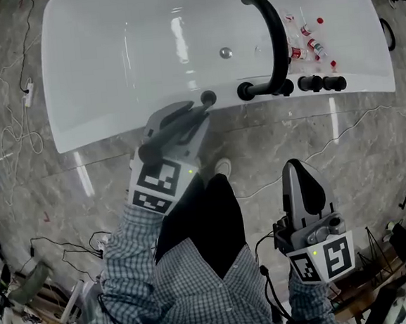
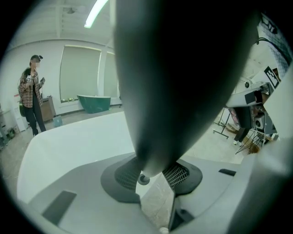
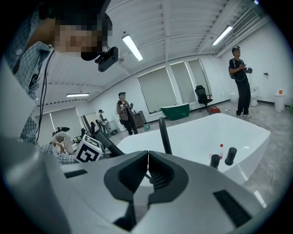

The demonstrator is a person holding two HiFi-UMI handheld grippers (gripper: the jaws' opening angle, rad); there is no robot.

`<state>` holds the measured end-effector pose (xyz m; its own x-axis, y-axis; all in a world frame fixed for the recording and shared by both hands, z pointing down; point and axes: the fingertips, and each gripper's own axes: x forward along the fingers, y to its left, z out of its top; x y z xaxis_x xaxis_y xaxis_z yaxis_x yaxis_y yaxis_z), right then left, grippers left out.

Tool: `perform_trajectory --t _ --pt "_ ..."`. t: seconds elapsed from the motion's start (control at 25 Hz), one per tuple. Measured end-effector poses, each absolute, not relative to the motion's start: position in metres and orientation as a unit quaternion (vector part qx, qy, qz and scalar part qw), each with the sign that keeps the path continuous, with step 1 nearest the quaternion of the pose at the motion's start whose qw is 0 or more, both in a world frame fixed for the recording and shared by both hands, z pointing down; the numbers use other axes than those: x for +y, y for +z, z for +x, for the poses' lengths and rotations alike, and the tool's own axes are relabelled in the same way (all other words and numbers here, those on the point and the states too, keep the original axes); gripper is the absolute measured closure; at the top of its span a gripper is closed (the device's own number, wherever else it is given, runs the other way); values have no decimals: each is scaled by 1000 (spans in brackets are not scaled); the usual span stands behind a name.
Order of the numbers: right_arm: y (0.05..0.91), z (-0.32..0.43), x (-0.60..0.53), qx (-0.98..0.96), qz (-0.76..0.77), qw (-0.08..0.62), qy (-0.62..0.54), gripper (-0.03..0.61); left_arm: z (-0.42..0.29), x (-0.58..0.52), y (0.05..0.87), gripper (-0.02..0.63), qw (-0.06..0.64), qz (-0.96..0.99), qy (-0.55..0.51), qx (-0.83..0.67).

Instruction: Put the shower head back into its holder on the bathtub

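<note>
The white bathtub (image 1: 110, 74) lies across the top of the head view. My left gripper (image 1: 195, 116) is at its near rim, shut on the dark shower head (image 1: 175, 128), which lies slanted along the jaws. The shower head's far end meets a round black holder (image 1: 209, 97) on the rim; I cannot tell whether it is seated. In the left gripper view the shower head (image 2: 183, 68) fills most of the picture, narrowing between the pads of the left gripper (image 2: 153, 176). My right gripper (image 1: 299, 169) hangs low at the right, shut and empty, away from the tub. Its jaws (image 3: 147, 160) touch.
A black arched faucet (image 1: 271, 39) and black knobs (image 1: 322, 83) stand on the tub deck, with small red-capped bottles (image 1: 310, 41) behind them. A drain (image 1: 225, 52) sits in the tub floor. Cables (image 1: 24, 131) trail over the marble floor. People (image 3: 123, 112) stand in the background.
</note>
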<state>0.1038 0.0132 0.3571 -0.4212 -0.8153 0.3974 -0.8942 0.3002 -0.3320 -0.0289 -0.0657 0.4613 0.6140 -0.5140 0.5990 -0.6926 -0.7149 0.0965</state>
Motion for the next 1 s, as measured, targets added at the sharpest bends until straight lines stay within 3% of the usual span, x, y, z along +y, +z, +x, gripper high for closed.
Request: perform_trajectory --t 1.0 --pt "452 111 13 -790 527 103 295 563 -14 -83 569 474 157 878 306 -334"
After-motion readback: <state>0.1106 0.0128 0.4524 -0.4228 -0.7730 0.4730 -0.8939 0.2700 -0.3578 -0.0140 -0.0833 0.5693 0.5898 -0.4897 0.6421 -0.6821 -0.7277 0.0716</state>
